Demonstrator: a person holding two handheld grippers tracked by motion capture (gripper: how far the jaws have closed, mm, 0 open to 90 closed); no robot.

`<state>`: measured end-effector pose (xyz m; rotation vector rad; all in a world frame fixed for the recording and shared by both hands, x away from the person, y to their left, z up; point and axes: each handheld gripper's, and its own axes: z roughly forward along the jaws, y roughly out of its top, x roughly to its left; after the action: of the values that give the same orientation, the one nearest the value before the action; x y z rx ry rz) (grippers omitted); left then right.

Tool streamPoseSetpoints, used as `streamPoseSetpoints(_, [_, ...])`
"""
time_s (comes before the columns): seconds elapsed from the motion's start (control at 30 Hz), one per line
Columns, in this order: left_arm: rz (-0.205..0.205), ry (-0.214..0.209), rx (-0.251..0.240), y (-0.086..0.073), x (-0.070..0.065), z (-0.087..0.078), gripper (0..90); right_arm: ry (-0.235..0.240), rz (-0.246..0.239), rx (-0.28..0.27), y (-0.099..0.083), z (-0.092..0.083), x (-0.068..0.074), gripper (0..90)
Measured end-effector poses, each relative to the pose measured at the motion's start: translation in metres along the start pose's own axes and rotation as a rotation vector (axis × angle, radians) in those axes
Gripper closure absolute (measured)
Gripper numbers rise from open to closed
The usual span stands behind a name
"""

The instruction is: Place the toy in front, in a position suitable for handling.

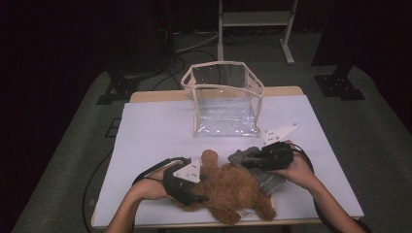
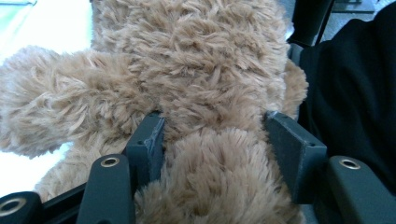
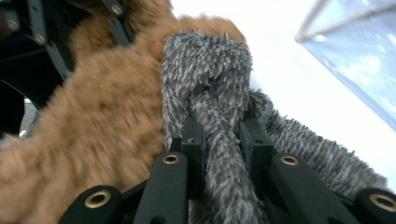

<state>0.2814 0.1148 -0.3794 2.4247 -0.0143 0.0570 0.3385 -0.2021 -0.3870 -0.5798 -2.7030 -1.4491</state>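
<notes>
Brown plush gave softly as we clamped the left tool [image 1: 194,194] on the teddy bear [image 1: 233,191] near the tabletop's [image 1: 145,136] front edge; our right tool [image 1: 250,160] pinched the grey furry toy [image 3: 210,88] beside it, light and limp.

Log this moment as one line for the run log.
left gripper: shut on brown teddy bear | right gripper: shut on grey plush toy | clear bag: upright, apart
</notes>
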Motion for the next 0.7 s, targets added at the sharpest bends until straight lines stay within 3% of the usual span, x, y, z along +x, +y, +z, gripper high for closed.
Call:
streamPoseSetpoints(0.17, [0.006,0.006,0.009,0.003,0.0,0.002,41.3,-0.04,0.037,0.001,-0.012,-0.016,-0.003,74.3])
streamPoseSetpoints(0.3, [0.02,0.014,0.015,0.006,0.001,0.005,40.5,-0.024,-0.004,-0.022,0.002,-0.017,0.004,74.2])
streamPoseSetpoints(0.47, [0.009,0.015,-0.006,0.003,0.003,0.004,40.7,0.007,-0.061,-0.004,0.02,0.001,0.014,74.1])
streamPoseSetpoints(0.57, [0.004,0.02,-0.025,0.001,0.003,0.003,40.7,0.019,-0.032,0.01,0.012,0.005,0.009,74.1])
streamPoseSetpoints(0.7, [0.001,0.028,-0.029,0.001,0.004,0.004,40.6,0.001,0.015,0.009,-0.005,-0.004,0.0,74.0])
